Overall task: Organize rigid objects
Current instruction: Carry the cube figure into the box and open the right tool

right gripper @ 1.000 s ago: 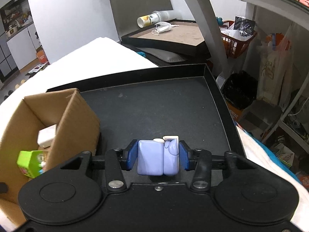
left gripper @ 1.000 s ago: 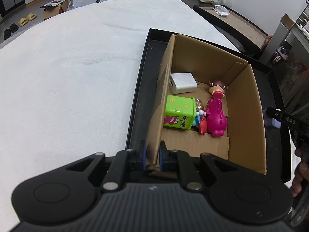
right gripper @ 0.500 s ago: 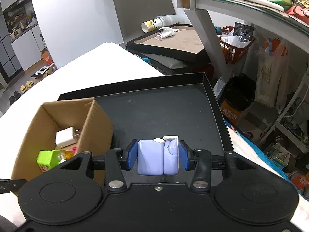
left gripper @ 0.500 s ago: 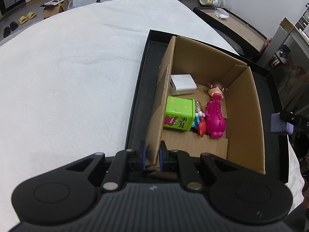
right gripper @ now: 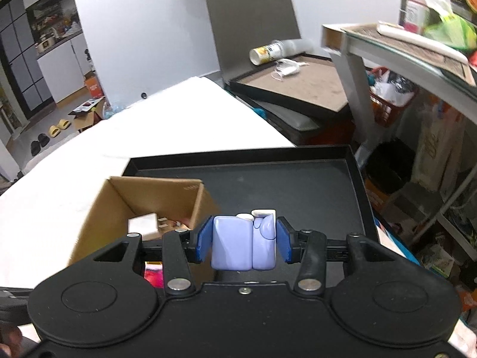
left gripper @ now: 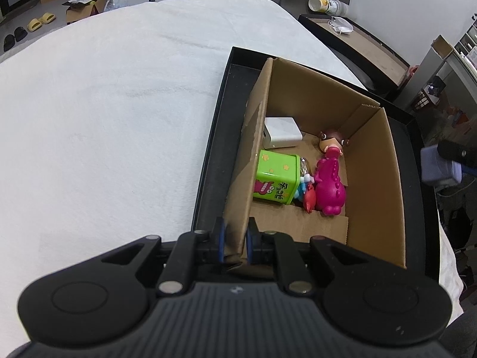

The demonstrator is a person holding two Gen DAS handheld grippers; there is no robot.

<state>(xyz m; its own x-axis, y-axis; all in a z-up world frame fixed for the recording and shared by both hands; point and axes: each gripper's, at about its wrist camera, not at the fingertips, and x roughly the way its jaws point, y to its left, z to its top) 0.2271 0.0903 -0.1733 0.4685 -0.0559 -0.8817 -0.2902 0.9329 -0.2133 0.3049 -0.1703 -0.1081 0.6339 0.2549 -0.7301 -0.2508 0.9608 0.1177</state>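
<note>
My left gripper [left gripper: 235,240] is shut on the near left wall of an open cardboard box [left gripper: 372,161] that stands in a black tray [left gripper: 214,137]. Inside the box lie a white charger [left gripper: 281,132], a green tin [left gripper: 275,179], a magenta dinosaur toy [left gripper: 329,185], a small doll head [left gripper: 332,143] and a small red toy [left gripper: 310,201]. My right gripper [right gripper: 243,240] is shut on a lavender block toy [right gripper: 243,243] and holds it in the air above the tray [right gripper: 298,185], right of the box [right gripper: 155,197]. The toy also shows at the right edge of the left wrist view [left gripper: 438,167].
The tray rests on a white cloth-covered table [left gripper: 104,119]. Behind stands a second tray [right gripper: 298,83] with a tipped stack of cups [right gripper: 268,52]. A glass shelf unit [right gripper: 402,47] and clutter stand at the right.
My right gripper has risen and moved left toward the box with the lavender toy in it. My left gripper keeps its hold on the box wall.
</note>
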